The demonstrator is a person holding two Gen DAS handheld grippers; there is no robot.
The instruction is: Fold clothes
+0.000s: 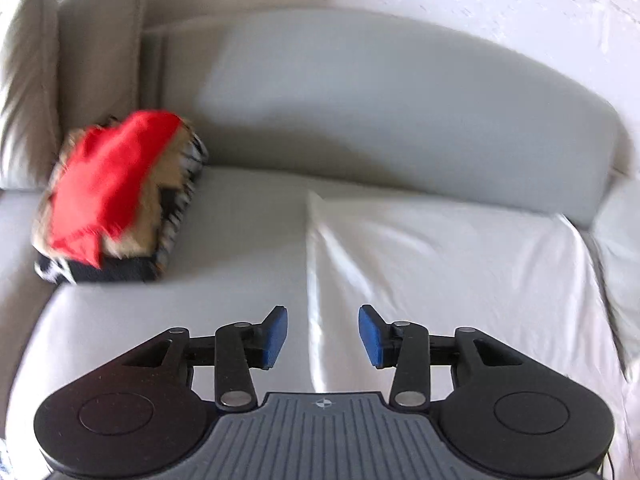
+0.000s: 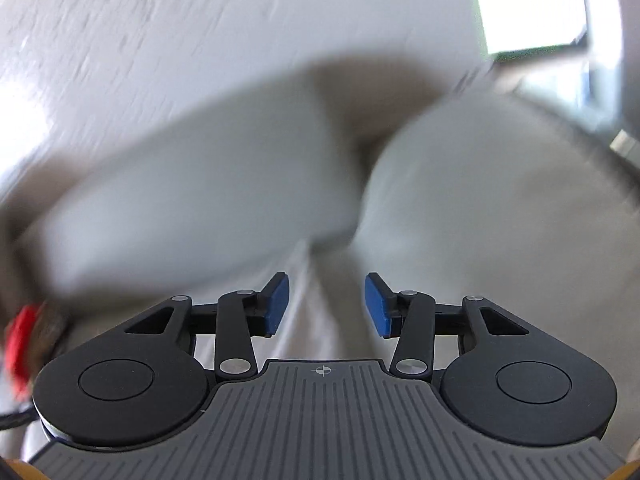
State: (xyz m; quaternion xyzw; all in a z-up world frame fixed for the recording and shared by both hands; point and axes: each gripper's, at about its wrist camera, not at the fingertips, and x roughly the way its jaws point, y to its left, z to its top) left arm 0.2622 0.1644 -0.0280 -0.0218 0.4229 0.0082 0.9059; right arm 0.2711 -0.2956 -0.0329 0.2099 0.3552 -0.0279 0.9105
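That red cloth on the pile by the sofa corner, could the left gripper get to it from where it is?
Probably yes. The left gripper is open and empty, and only bare sofa seat lies between it and the red cloth, which sits uncovered atop the clothes pile.

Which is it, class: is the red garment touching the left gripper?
Apart. The left wrist view shows the red garment atop a stack, bare sofa separating it from the left gripper.

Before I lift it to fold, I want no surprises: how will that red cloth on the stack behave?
The red cloth drapes unevenly over the folded stack, so it is probably floppy and would sag from one pinch. It looks thin, so likely light. Lying loose on top, it may slide off if pushed.
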